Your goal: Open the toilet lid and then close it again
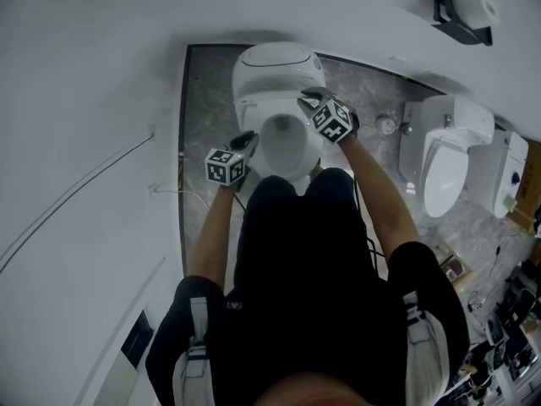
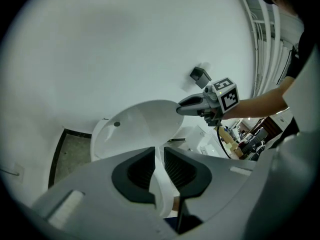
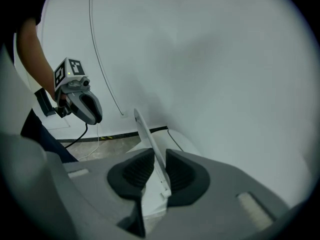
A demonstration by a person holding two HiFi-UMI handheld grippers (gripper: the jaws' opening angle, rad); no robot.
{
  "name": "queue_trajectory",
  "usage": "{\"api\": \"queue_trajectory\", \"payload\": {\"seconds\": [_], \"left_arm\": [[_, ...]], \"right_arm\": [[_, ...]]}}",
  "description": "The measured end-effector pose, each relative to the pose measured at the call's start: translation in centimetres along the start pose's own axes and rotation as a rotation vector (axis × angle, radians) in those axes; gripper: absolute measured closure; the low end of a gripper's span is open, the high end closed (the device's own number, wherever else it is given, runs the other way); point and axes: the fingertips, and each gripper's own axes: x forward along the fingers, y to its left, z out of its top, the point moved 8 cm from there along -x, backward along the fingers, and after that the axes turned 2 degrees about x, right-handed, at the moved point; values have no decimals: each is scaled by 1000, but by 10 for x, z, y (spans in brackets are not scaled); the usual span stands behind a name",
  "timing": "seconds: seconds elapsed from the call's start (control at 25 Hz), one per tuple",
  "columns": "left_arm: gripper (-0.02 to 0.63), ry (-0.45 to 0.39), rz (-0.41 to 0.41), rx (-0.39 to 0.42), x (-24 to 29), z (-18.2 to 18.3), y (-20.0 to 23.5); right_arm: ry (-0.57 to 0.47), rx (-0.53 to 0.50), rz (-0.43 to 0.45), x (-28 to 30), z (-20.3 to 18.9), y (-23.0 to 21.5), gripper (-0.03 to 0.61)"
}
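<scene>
The white toilet lid (image 1: 272,64) stands raised behind the bowl (image 1: 283,138). In the left gripper view the lid (image 2: 135,129) shows its underside. In the right gripper view it (image 3: 145,131) appears edge-on as a thin plate running between the pads. My right gripper (image 3: 159,171) is shut on that edge, at the lid's right side (image 1: 308,98), and its tips (image 2: 179,109) meet the lid's rim. My left gripper (image 1: 247,139) sits at the bowl's left front. Its jaws (image 2: 159,166) are shut on a thin white strip (image 2: 161,189), which looks like the seat's rim. From the right it (image 3: 92,118) hangs left of the lid.
A second toilet (image 1: 444,159) with its lid up stands to the right. A dark holder (image 1: 461,7) is fixed to the white wall. A thin cable (image 1: 182,194) runs along the left wall onto the grey stone floor (image 1: 203,100). Clutter (image 1: 507,328) lies at the lower right.
</scene>
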Motion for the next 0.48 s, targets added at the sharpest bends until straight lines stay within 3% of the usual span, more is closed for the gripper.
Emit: {"api": "queue_trajectory", "payload": {"seconds": [0.48], "left_arm": [[552,-25,105,-119,-30,-36,3]], "right_arm": [[57,-80,36,24,25,-54,518]]}}
